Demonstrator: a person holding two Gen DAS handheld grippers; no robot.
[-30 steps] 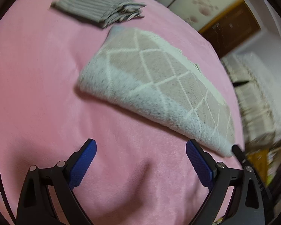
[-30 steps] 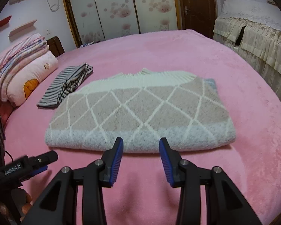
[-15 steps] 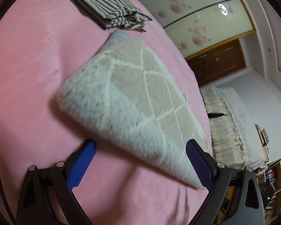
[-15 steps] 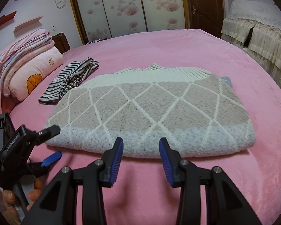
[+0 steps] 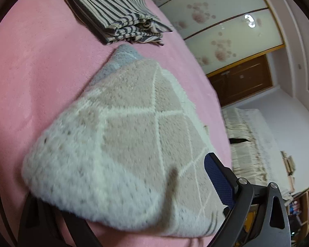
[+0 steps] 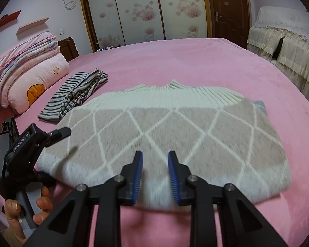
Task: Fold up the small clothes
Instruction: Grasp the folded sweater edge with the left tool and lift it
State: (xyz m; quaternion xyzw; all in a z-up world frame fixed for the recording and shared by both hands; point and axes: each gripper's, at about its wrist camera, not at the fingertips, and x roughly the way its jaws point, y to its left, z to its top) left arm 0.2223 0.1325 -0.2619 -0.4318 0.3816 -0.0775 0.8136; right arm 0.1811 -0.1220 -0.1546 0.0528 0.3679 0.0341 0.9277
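Observation:
A folded beige sweater (image 6: 171,129) with white diamond lines and a pale blue-grey hem lies flat on the pink bed (image 6: 195,61). It fills the left wrist view (image 5: 129,140). My left gripper (image 5: 121,187) is open around the sweater's left end, one finger under the fabric and hidden, the other finger (image 5: 218,179) above it. It shows in the right wrist view (image 6: 51,142), held by a hand. My right gripper (image 6: 155,173) is open with a narrow gap, just over the sweater's near hem at its middle.
A folded striped garment (image 6: 76,94) lies beyond the sweater's left end, also in the left wrist view (image 5: 115,10). Pillows and stacked blankets (image 6: 28,70) sit at the left. A lace-covered cabinet (image 6: 284,37) stands to the right, wardrobe doors (image 6: 142,10) behind.
My left gripper has moved in from the bed onto the sweater's left end, its fingers now straddling the edge. My right gripper has moved forward over the near hem.

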